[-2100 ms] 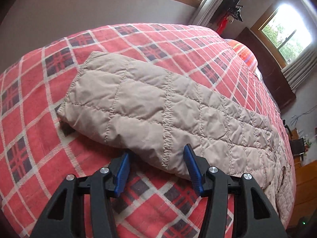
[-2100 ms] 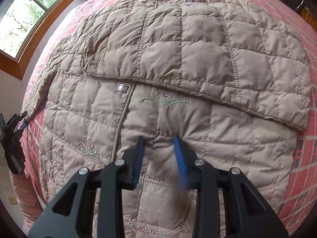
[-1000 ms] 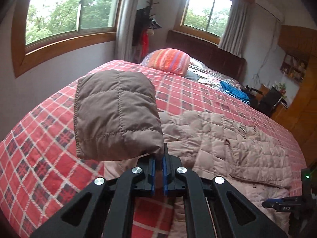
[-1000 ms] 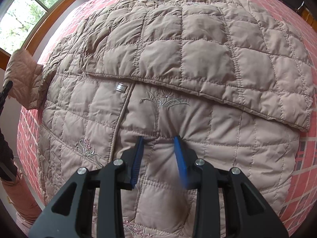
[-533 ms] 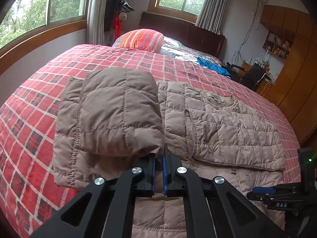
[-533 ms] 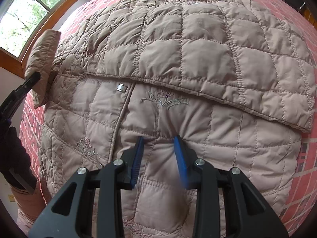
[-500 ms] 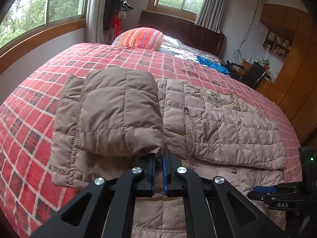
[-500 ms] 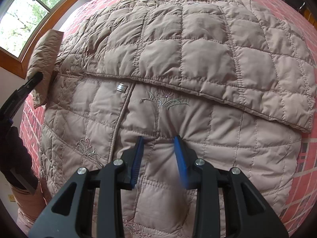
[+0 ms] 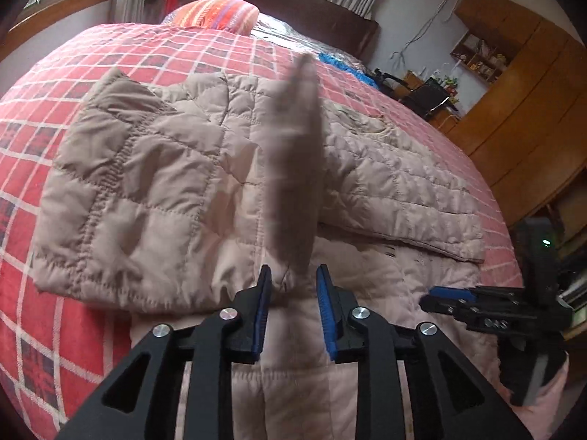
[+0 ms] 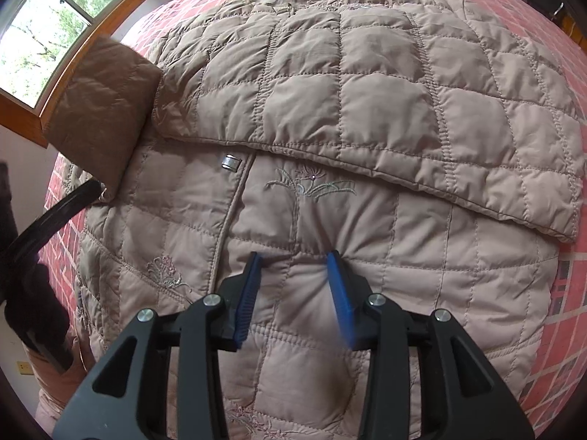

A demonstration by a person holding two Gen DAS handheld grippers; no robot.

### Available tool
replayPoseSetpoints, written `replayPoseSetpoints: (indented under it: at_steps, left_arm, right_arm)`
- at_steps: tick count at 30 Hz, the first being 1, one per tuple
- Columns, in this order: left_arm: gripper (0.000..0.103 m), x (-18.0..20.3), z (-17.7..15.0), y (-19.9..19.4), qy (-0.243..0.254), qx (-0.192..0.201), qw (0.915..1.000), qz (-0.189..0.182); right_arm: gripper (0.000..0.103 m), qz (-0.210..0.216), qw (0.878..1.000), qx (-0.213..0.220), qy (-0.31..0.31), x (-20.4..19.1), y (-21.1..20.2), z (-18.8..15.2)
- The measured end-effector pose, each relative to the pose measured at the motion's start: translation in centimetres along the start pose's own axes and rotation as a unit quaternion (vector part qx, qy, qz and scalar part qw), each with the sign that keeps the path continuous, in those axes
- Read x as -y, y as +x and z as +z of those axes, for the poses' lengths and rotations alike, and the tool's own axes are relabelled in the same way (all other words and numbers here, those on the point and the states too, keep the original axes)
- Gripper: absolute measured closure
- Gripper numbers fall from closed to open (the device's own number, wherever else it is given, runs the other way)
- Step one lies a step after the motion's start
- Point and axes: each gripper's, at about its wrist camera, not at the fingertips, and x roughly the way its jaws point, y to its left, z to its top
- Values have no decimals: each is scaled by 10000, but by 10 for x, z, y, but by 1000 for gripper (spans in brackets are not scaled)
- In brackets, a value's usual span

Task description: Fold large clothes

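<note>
A beige quilted jacket (image 10: 330, 220) lies spread front-up on the red plaid bedspread (image 9: 62, 348). One sleeve (image 10: 385, 102) is folded across its chest. The other sleeve (image 9: 293, 161) stands up, blurred, just past my left gripper (image 9: 293, 293), which is open with the cuff's lower edge between its blue pads (image 9: 262, 311). From the right wrist that sleeve (image 10: 99, 110) shows at the far left, above the left gripper's black finger (image 10: 55, 216). My right gripper (image 10: 295, 275) is open, with its fingertips pressed on the jacket's lower front below the embroidered flower; it also appears low right in the left wrist view as the right gripper (image 9: 455, 297).
A striped pillow (image 9: 216, 13) and a dark headboard (image 9: 293, 3) lie at the far end of the bed. Blue cloth (image 9: 343, 64) sits near the far right edge. Wooden cabinets (image 9: 532, 102) stand to the right. A window (image 10: 44, 36) is on the left wall.
My left gripper carried the sleeve over the jacket and has now opened; the sleeve is loose and blurred in motion. The right gripper has stayed pressed on the jacket.
</note>
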Motion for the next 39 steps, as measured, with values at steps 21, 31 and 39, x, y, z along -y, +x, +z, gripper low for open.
replayPoseSetpoints:
  at_steps: [21,31,39]
  left_arm:
    - [49,-121,8,-30,-1086,646,9903,578]
    - [92,-81,18,-41,-935,918,9903,467]
    - [92,6,42,-41,-234,1182,9921,342]
  right_arm:
    - [64,654,9978,-107,28,-59,26,60]
    - [97,650,9973,303,-154,-55,-8,60]
    - [97,113,9940,1090,-19,-9,-81,61]
